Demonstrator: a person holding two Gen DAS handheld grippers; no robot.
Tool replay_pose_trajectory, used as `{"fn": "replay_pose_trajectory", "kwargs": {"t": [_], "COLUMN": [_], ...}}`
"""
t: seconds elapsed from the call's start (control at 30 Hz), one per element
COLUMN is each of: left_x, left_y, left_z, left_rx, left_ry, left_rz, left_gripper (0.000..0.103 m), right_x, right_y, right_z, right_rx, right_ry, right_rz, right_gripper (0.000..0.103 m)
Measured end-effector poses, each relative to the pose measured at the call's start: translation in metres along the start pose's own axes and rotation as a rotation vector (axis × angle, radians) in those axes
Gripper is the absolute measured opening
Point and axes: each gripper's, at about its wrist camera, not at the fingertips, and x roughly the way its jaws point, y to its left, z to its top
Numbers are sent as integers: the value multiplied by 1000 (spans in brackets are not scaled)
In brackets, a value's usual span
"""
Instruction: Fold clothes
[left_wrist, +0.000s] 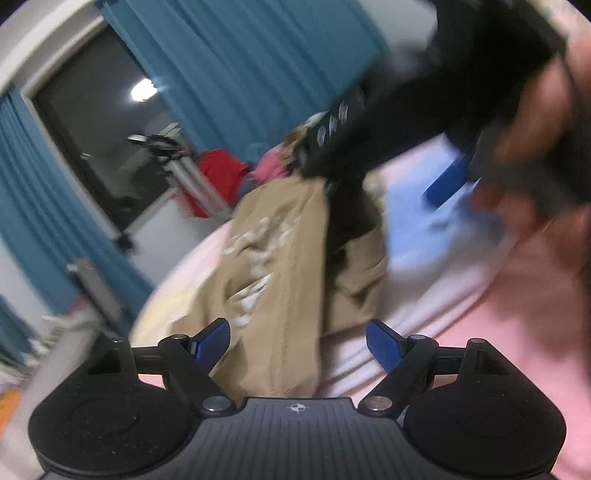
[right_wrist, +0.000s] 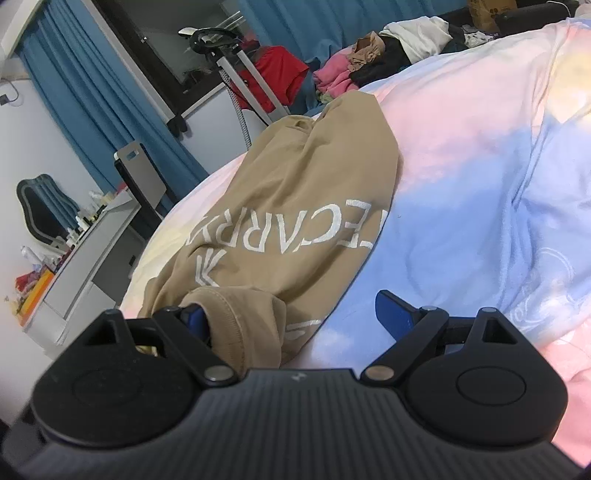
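Note:
A tan garment with white lettering (right_wrist: 295, 206) lies bunched on the pastel pink and blue bedsheet (right_wrist: 461, 177). It also shows in the left wrist view (left_wrist: 280, 258), blurred. My left gripper (left_wrist: 297, 343) is open just above the garment's near end, with cloth between and below its blue fingers. My right gripper (right_wrist: 291, 317) is open; a fold of the tan cloth lies against its left finger (right_wrist: 195, 317). In the left wrist view the other gripper and the hand that holds it (left_wrist: 480, 122) hover blurred over the garment's far part.
A heap of mixed clothes (right_wrist: 388, 51) lies at the bed's far edge. A red garment (right_wrist: 277, 74) hangs by a metal stand. Blue curtains (right_wrist: 92, 99), a dark window and a cluttered desk (right_wrist: 85, 243) are to the left.

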Motion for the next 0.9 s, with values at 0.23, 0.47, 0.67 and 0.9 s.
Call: {"fn": "replay_pose_trajectory", "kwargs": {"t": [0.23, 0.47, 0.67, 0.9], "left_x": [17, -22, -51, -64], "left_y": [40, 77, 90, 115], "left_z": [1, 17, 30, 26], "left_rx": [-161, -345, -456, -622], "left_ry": [92, -88, -241, -196], "left_rz": [380, 610, 674, 644], "left_gripper": [88, 92, 95, 97], "right_x": [2, 5, 6, -28], "right_y": [-2, 12, 24, 22], "right_z": [-1, -11, -23, -17], "right_rx": [5, -75, -171, -164], "right_ry": [7, 39, 77, -67], "right_rz": [-3, -19, -56, -79], "right_gripper": [90, 90, 90, 90]}}
